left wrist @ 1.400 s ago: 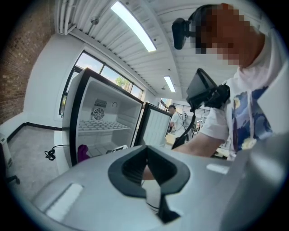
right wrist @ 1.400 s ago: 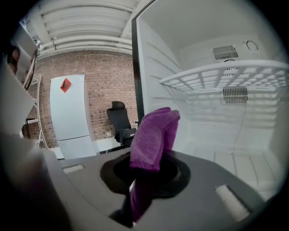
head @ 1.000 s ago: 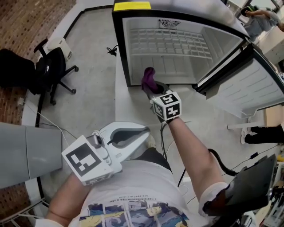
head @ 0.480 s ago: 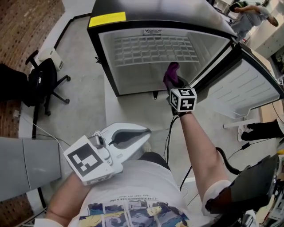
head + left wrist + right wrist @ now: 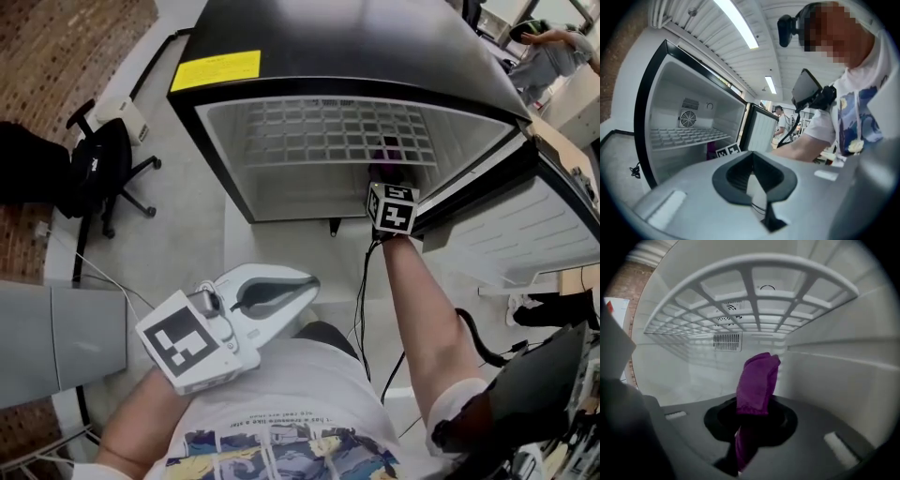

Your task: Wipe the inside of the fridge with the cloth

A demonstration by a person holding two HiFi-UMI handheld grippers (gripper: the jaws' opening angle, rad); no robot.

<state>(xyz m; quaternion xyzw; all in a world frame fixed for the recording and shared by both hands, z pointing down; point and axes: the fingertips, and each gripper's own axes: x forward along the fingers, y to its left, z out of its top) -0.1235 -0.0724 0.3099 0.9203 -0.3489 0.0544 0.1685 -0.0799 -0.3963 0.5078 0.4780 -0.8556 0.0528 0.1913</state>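
The right gripper (image 5: 385, 167) reaches into the open fridge (image 5: 216, 141) at the upper centre of the head view. Its fingers are clenched on the purple cloth (image 5: 757, 380), which stands up under the wire shelf (image 5: 754, 301) near the right inner wall. The left gripper (image 5: 298, 283), at lower left, has its fingers closed together on nothing.

The right gripper (image 5: 386, 180) has carried the cloth (image 5: 757, 380) inside the fridge (image 5: 356, 47), seemingly under its shelf (image 5: 750, 296).
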